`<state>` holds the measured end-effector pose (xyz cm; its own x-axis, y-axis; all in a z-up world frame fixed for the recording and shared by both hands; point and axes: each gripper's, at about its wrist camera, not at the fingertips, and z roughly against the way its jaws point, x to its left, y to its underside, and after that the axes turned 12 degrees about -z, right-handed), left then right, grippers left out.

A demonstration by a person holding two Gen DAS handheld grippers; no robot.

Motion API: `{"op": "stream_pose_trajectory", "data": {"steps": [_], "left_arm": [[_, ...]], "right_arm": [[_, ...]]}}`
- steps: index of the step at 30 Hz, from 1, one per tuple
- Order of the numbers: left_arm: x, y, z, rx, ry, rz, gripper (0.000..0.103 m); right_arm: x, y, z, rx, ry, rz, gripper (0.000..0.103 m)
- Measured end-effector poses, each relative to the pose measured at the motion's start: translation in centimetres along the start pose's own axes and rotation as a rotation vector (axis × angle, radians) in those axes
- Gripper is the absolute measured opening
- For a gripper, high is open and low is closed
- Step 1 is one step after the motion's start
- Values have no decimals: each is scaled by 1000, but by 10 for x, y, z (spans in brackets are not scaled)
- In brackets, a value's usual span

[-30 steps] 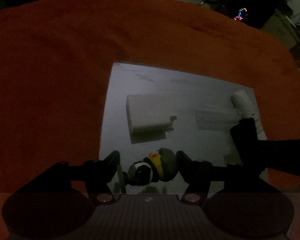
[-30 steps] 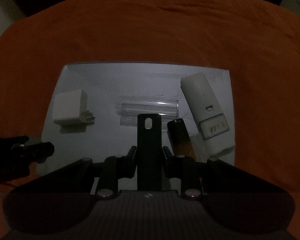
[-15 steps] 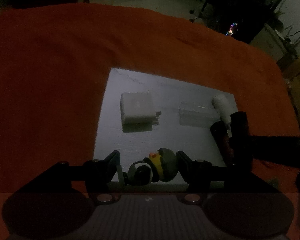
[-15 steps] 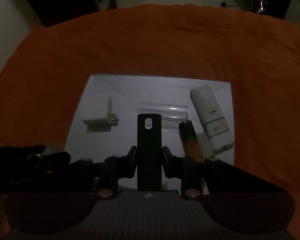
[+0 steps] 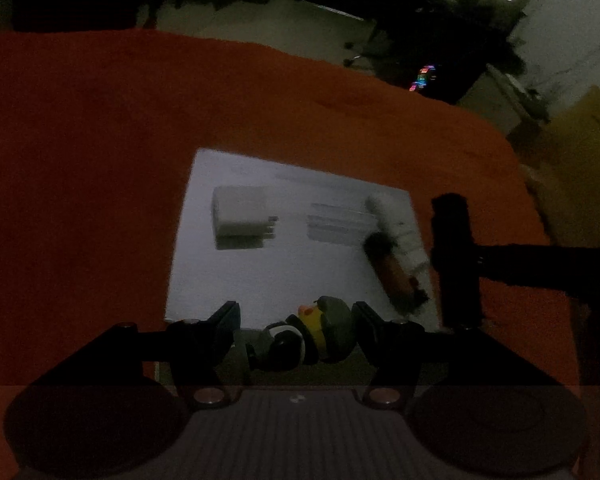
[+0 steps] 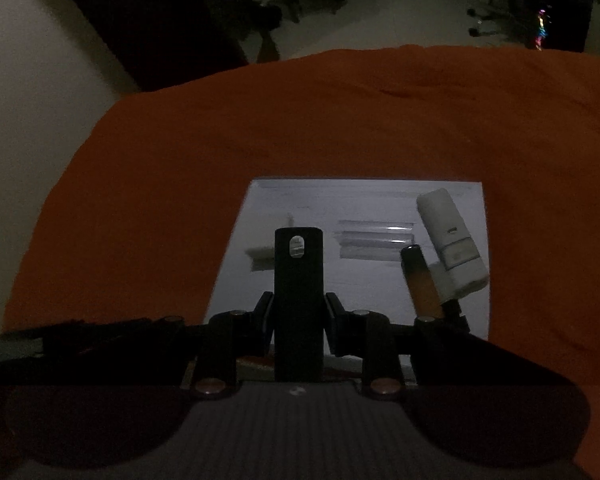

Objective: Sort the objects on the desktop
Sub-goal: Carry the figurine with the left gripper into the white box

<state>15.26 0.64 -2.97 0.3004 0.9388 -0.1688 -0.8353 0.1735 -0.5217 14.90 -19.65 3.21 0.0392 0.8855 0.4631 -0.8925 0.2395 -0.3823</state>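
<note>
My left gripper [image 5: 296, 330] is shut on a small duck toy [image 5: 312, 340] with a dark helmet and yellow beak, held above the near edge of a white sheet [image 5: 284, 276]. My right gripper [image 6: 299, 320] is shut on a flat black bar [image 6: 299, 280] with a slot near its top; this bar also shows in the left wrist view [image 5: 454, 256]. On the sheet lie a white charger block [image 5: 240, 212], a clear plastic case [image 6: 376, 240], a dark brown tube [image 6: 420, 280] and a white labelled cylinder [image 6: 452, 240].
The sheet lies on an orange cloth [image 6: 340, 120] covering the table. Beyond the table's far edge are a dim floor, dark furniture and small coloured lights [image 5: 422, 78]. A pale wall [image 6: 28, 100] is at the left.
Both grippers have risen and pulled back from the sheet, still holding the duck toy and the black bar. The sheet and its objects look smaller and farther away.
</note>
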Motion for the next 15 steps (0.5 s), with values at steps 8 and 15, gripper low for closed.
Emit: {"op": "stream_pose_trajectory", "data": {"steps": [8,15], "left_arm": [[-24,24,13,13,43,-58,57],[-40,59,7,79,62,-89,57]], "right_arm": [[-5,29,26,20,-33,10,28],[-19,53,29,47,7,10,28]]}}
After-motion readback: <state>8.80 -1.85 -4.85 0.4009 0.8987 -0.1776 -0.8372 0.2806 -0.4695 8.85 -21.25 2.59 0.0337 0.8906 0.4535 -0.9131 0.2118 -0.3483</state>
